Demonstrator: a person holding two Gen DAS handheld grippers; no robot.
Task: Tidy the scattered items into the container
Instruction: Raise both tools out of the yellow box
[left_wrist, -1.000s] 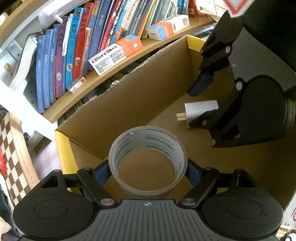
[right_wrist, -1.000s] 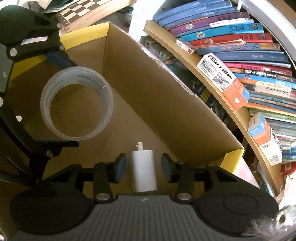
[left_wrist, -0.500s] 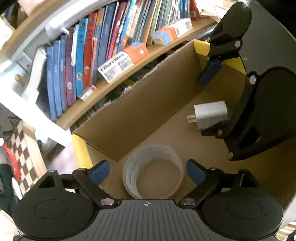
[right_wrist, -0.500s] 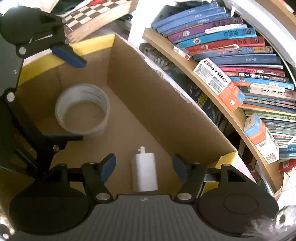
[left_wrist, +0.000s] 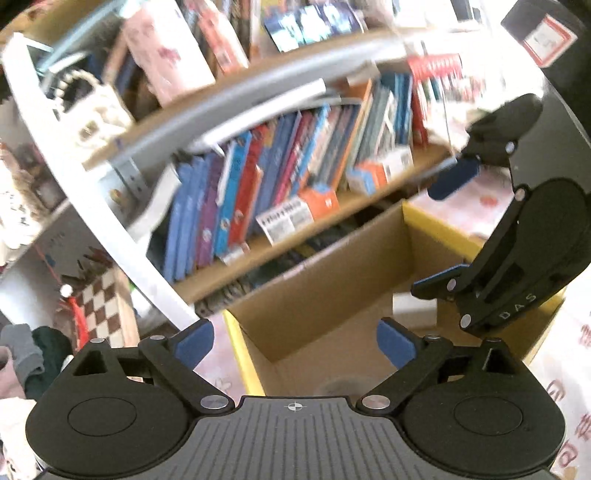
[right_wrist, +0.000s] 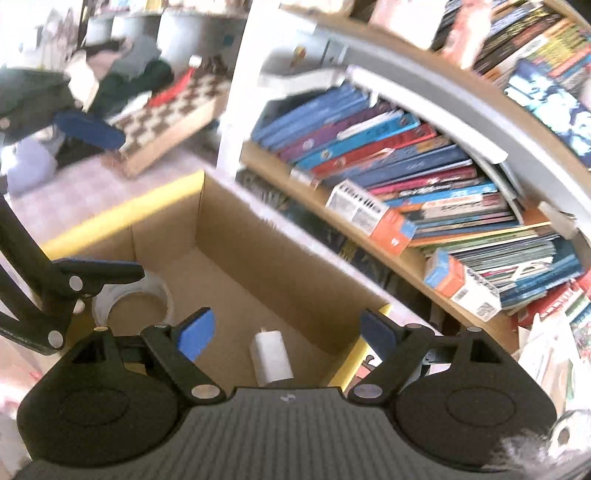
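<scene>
An open cardboard box (right_wrist: 295, 288) with yellow rim edges sits below a bookshelf; it also shows in the left wrist view (left_wrist: 332, 280). A roll of clear tape (right_wrist: 140, 299) lies on the box floor at the left end. A white charger plug (right_wrist: 271, 356) lies on the floor near the right end; a white edge of it (left_wrist: 410, 306) shows in the left wrist view. My left gripper (left_wrist: 295, 341) is open and empty above the box. My right gripper (right_wrist: 286, 330) is open and empty above the plug; it appears at the right of the left wrist view (left_wrist: 454, 221).
A curved bookshelf (right_wrist: 406, 162) packed with books stands right behind the box. Small orange-and-white cartons (right_wrist: 373, 218) lie on the shelf ledge. A chessboard (right_wrist: 170, 107) and clothing lie on the floor to the left. A pale patterned cloth (left_wrist: 569, 369) lies under the box.
Both grippers have lifted up and back out of the box and opened wider. The tape roll and the plug, let go earlier, stay on the box floor.
</scene>
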